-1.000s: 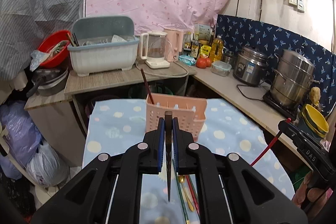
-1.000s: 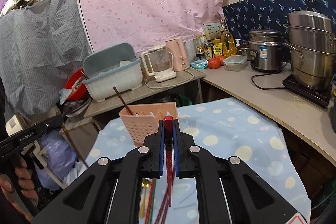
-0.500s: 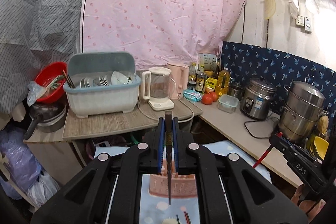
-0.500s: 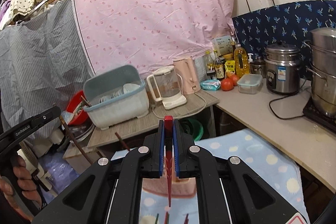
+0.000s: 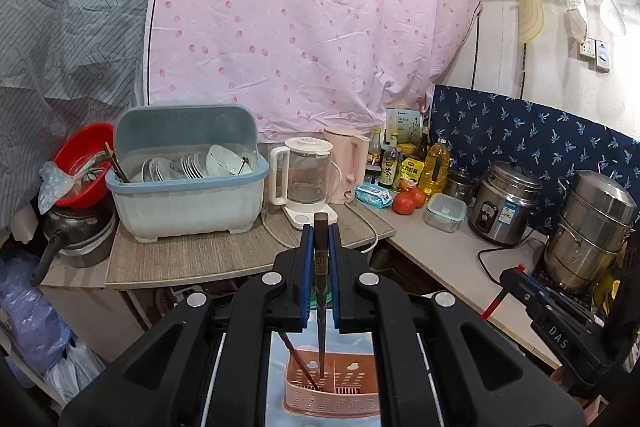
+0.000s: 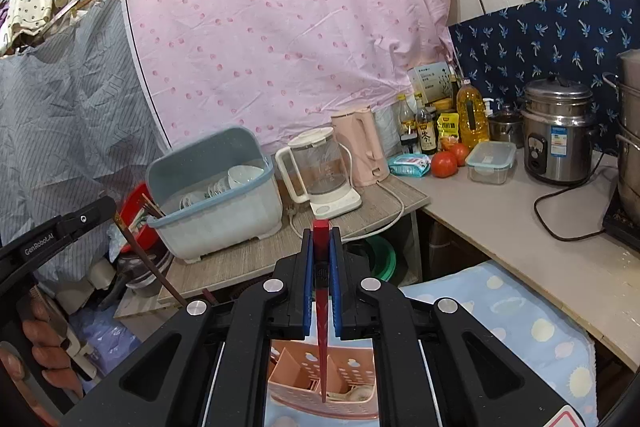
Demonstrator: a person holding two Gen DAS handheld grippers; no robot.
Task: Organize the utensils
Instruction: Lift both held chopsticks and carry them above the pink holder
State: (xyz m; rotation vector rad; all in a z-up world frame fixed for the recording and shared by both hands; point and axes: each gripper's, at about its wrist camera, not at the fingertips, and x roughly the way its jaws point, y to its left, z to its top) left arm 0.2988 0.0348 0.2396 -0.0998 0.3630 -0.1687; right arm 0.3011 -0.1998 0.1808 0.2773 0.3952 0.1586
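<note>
Left gripper [image 5: 321, 243] clamped on dark brown chopstick [image 5: 320, 291]; stick upright between blue pads, tip hanging above pink utensil basket [image 5: 332, 397]. Right gripper [image 6: 321, 247] clamped on red chopstick [image 6: 322, 327]; tip pointing down over same basket [image 6: 296, 385].

Left wrist view only: one brown chopstick [image 5: 298, 363] already leaning in basket's left compartment; steel steamer pot [image 5: 592, 231] whole at right; right gripper from the side, red stick poking out below it.

Right wrist view only: basket dividers from above, pale round object in a right compartment, identity unclear; dotted blue cloth [image 6: 516, 319] under basket; person's hand [image 6: 44, 359] on left gripper handle at far left.

Both views: dish rack [image 5: 184, 183], glass kettle [image 5: 304, 179], rice cooker [image 6: 558, 135] on counter behind.
</note>
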